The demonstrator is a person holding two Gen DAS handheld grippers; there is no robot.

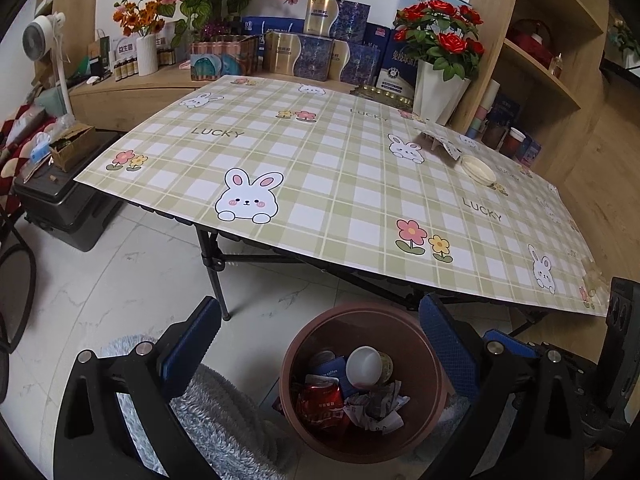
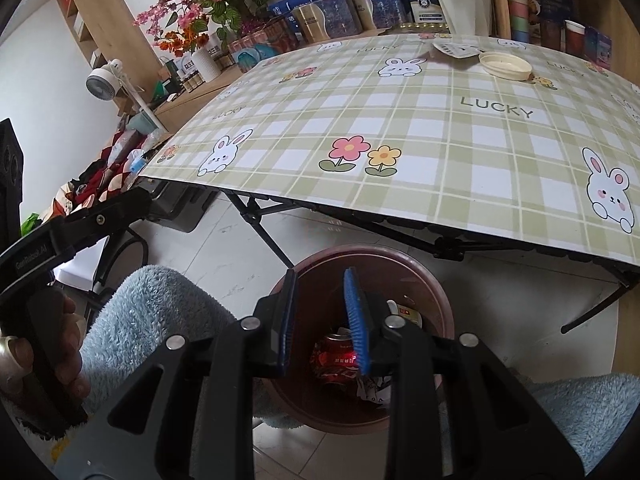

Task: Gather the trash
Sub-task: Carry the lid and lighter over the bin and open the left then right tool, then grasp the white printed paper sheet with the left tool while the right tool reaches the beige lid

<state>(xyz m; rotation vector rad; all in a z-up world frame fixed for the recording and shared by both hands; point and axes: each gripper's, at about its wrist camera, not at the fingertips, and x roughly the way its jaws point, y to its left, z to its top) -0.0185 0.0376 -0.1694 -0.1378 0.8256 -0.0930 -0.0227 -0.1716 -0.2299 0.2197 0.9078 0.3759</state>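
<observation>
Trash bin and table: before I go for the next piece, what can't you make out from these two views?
- Trash bin contents, right wrist view: mostly hidden behind the right gripper fingers; only a red can shows.
- Bin bottom, left wrist view: buried under the white cup and crumpled paper.
- Flat wrapper print: too small in both views.
- Cream lid: whether anything lies under it is hidden.
- Table right end: cut off by the frame.

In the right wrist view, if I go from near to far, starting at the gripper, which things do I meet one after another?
Right gripper → brown bin holding a crushed red can → near edge of the checked table → cream lid → flat paper wrapper → gold and blue boxes behind the table.
</observation>
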